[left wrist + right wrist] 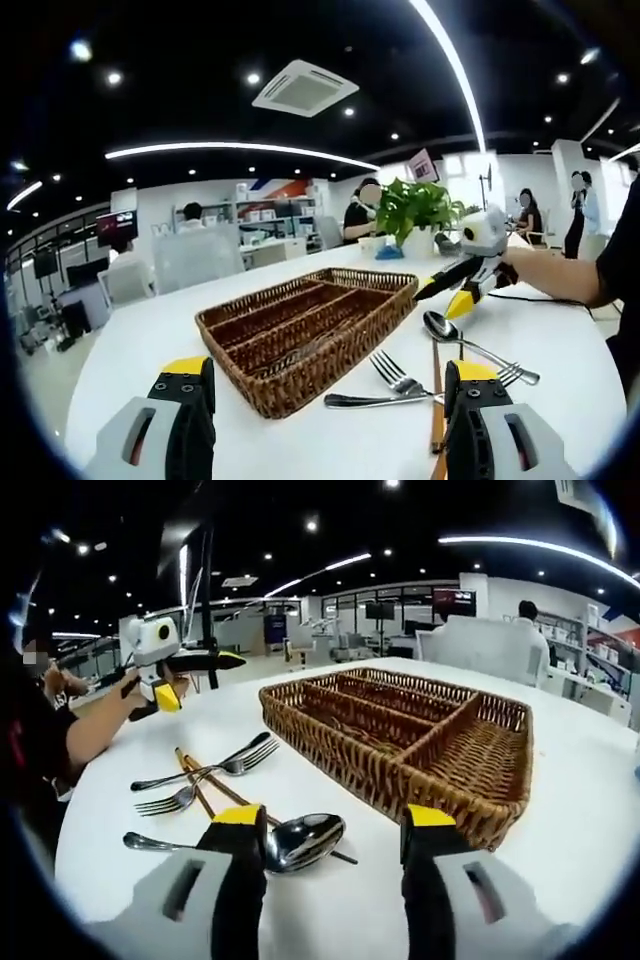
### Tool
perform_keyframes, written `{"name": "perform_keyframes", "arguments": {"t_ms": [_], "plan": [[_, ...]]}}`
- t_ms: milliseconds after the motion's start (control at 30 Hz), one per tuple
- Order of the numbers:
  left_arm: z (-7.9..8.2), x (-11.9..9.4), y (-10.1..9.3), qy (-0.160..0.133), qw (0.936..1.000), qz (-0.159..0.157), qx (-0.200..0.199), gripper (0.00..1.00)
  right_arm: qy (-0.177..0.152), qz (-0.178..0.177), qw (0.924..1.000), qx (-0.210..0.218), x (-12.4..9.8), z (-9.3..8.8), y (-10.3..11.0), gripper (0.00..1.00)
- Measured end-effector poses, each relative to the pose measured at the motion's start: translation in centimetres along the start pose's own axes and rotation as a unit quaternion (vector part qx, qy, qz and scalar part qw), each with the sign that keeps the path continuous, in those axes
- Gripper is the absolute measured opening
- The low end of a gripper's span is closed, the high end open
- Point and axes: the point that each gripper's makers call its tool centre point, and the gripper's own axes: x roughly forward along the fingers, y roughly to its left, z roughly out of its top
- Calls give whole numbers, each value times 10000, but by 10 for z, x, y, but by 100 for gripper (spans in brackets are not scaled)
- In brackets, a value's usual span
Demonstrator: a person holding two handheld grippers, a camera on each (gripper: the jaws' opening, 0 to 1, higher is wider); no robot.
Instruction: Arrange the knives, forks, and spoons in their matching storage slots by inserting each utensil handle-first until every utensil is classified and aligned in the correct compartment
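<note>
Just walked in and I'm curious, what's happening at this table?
A person holds two grippers over a white table. Both are open and hold nothing. The wicker tray has nothing in its compartments; two forks, a spoon and chopsticks lie beside it, unsorted. The right gripper is nearest the spoon.

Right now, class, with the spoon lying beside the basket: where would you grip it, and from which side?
Grip the spoon on its thin handle, near the bowl, coming down from above with the right gripper, whose open jaws already stand either side of the bowl. It lies flat on the table, bowl toward the basket; the rounded bowl offers poor purchase, and this hold leaves the handle end free to go in first.
</note>
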Motion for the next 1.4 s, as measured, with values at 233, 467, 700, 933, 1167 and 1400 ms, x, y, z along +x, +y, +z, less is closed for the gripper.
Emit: {"name": "perform_keyframes", "arguments": {"t_ms": [233, 467, 700, 933, 1167, 1400], "plan": [[1, 0, -1, -28, 10000, -6, 16, 100, 240, 223, 9994, 62, 7, -12, 8, 39], [1, 0, -2, -22, 10000, -25, 45, 100, 325, 224, 9991, 160, 5, -16, 6, 17], [1, 0, -3, -14, 10000, -29, 65, 100, 360, 283, 9986, 263, 3, -18, 8, 12], [1, 0, -3, -5, 10000, -30, 80, 100, 345, 464, 9976, 378, -2, -16, 11, 8], [0, 0, -4, 8, 10000, -50, 85, 100, 150, 560, 9965, 603, -10, -4, 11, 5], [6, 4, -21, -89, 9993, -371, -65, 100, -138, 543, 9963, 652, -14, 12, 13, 3]]}}
